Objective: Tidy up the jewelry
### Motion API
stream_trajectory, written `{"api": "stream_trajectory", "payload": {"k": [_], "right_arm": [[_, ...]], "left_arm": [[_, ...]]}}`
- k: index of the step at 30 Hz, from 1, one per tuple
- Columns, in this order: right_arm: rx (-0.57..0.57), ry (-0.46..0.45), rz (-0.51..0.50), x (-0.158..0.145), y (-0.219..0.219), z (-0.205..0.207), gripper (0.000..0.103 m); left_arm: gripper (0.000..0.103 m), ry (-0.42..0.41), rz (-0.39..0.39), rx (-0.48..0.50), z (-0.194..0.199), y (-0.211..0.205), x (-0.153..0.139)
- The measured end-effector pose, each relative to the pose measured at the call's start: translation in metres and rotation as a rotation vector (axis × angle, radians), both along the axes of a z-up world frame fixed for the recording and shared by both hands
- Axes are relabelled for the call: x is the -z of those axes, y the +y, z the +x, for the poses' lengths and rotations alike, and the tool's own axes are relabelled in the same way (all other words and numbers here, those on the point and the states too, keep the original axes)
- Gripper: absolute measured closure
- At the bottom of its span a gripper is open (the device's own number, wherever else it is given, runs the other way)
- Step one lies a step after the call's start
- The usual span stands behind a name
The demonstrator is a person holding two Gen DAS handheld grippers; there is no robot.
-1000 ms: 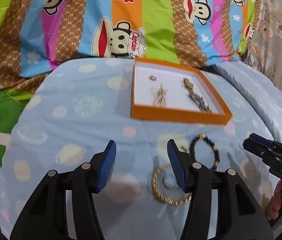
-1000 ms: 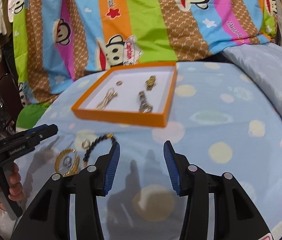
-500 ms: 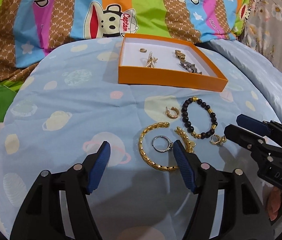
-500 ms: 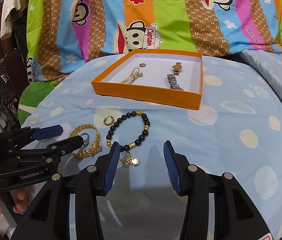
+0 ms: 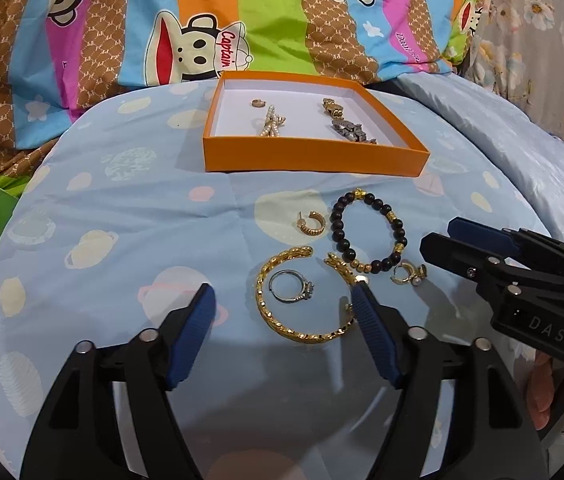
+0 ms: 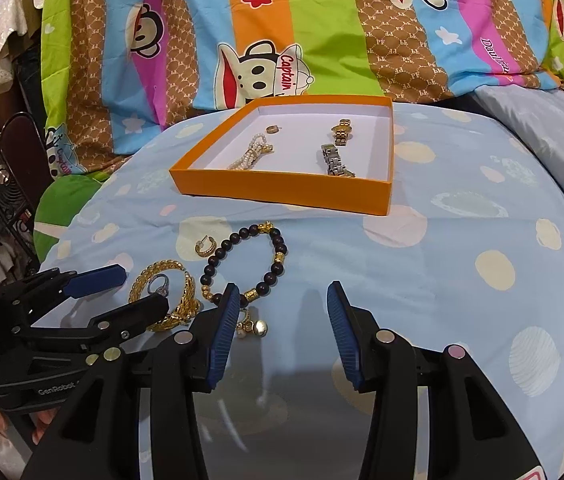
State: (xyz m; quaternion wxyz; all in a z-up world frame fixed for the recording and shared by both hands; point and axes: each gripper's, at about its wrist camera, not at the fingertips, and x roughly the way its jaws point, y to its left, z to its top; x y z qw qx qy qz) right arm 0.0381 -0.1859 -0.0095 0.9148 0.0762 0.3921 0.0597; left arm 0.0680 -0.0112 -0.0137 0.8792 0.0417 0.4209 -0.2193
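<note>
Right wrist view, orange box (image 6: pixel 282 190) holding pearl strand (image 6: pixel 250 153), watch (image 6: pixel 334 159), small ring (image 6: pixel 272 129)

Glossy gold bangle (image 5: pixel 302 296), matt cloth sheet (image 5: pixel 121 220)

Both grippers have drawn back, bringing the loose jewelry (image 5: pixel 334 264) into full view.

Left hand-held gripper (image 5: pixel 284 306) gapes empty above the gold bangle (image 5: pixel 302 296) ringing a silver ring (image 5: pixel 290 291).
</note>
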Motion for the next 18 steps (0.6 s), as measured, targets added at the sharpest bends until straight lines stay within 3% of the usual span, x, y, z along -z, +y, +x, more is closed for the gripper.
{"api": "stream_trajectory", "payload": {"k": [8, 13, 18], "right_arm": [[-0.017, -0.002, 0.001, -0.001, 0.002, -0.002, 0.058], [-0.129, -0.026, 0.004, -0.005, 0.020, -0.011, 0.058], [-0.255, -0.044, -0.073, -0.004, 0.052, -0.019, 0.073]], "left_arm": [[0.028, -0.024, 0.030, 0.054, -0.011, -0.007, -0.002], [0.028, 0.000, 0.051, 0.079, -0.018, -0.003, 0.003], [0.027, 0.002, 0.013, -0.018, -0.019, 0.033, 0.000]]}}
